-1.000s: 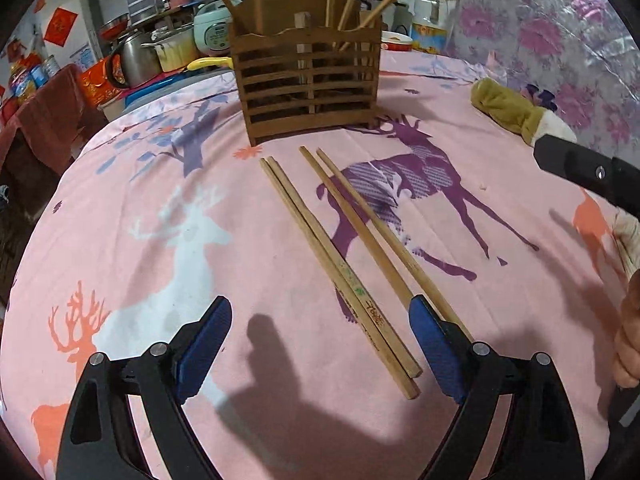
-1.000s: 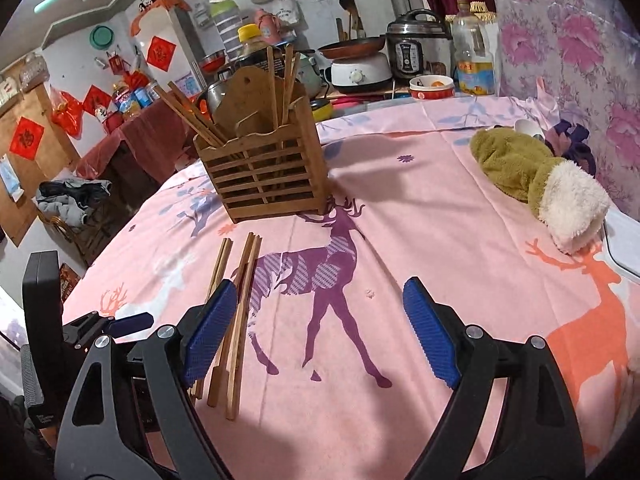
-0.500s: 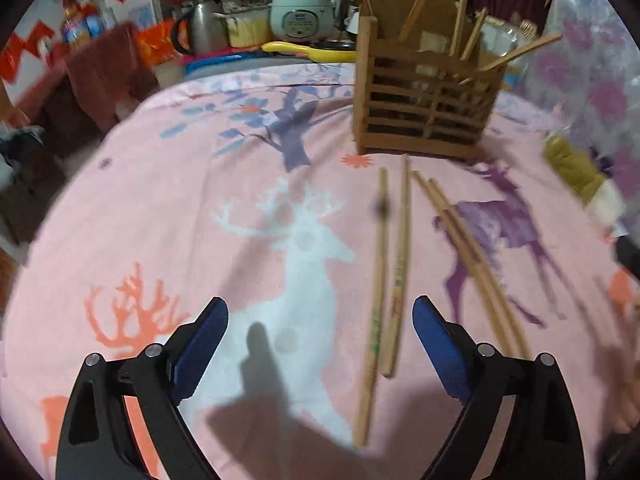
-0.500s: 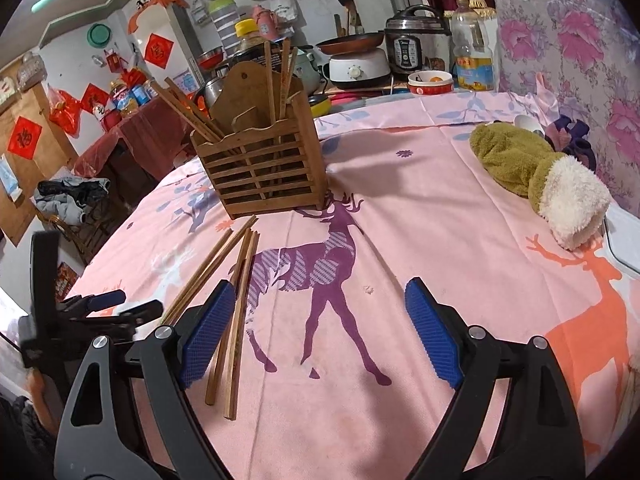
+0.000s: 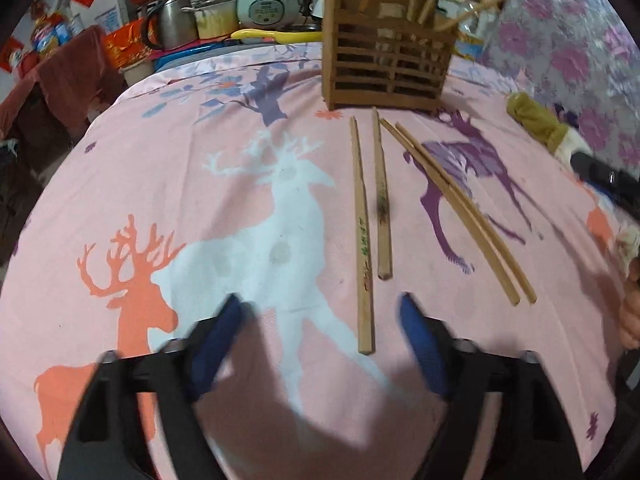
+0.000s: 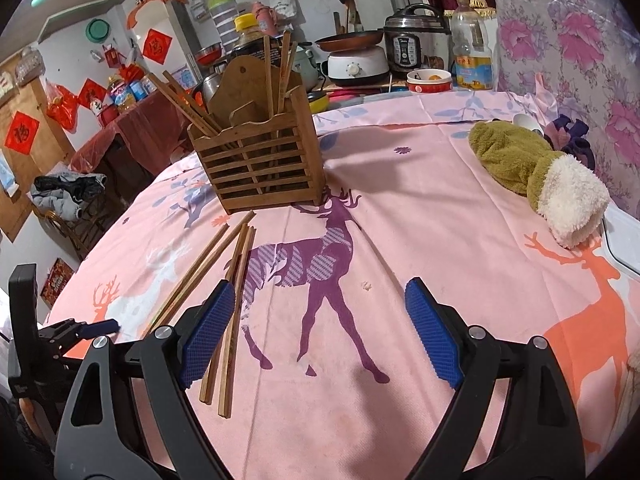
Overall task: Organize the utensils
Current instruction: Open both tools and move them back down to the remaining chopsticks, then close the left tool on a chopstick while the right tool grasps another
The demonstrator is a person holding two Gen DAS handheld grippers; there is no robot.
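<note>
Four wooden chopsticks lie on the pink cloth in front of a slatted wooden holder (image 5: 384,68) that has several chopsticks standing in it. My left gripper (image 5: 320,344) hovers low over the cloth with its jaws closing. The near end of the longest-reaching chopstick (image 5: 363,240) lies between its blue pads (image 5: 420,348), and neither pad touches it. A second chopstick (image 5: 382,200) lies beside it, and a pair (image 5: 456,208) lies further right. My right gripper (image 6: 320,336) is open and empty, with the chopsticks (image 6: 236,280) by its left finger and the holder (image 6: 260,164) beyond.
A green and cream plush toy (image 6: 532,168) lies at the table's right. A rice cooker (image 5: 268,2), pots, an oil bottle (image 6: 472,52) and a bowl (image 6: 430,80) crowd the counter behind. A person's hand (image 5: 630,312) shows at the right edge.
My left gripper has swung left over the table and its jaws have narrowed. The left two chopsticks now lie apart with uneven ends. The right gripper has not moved.
</note>
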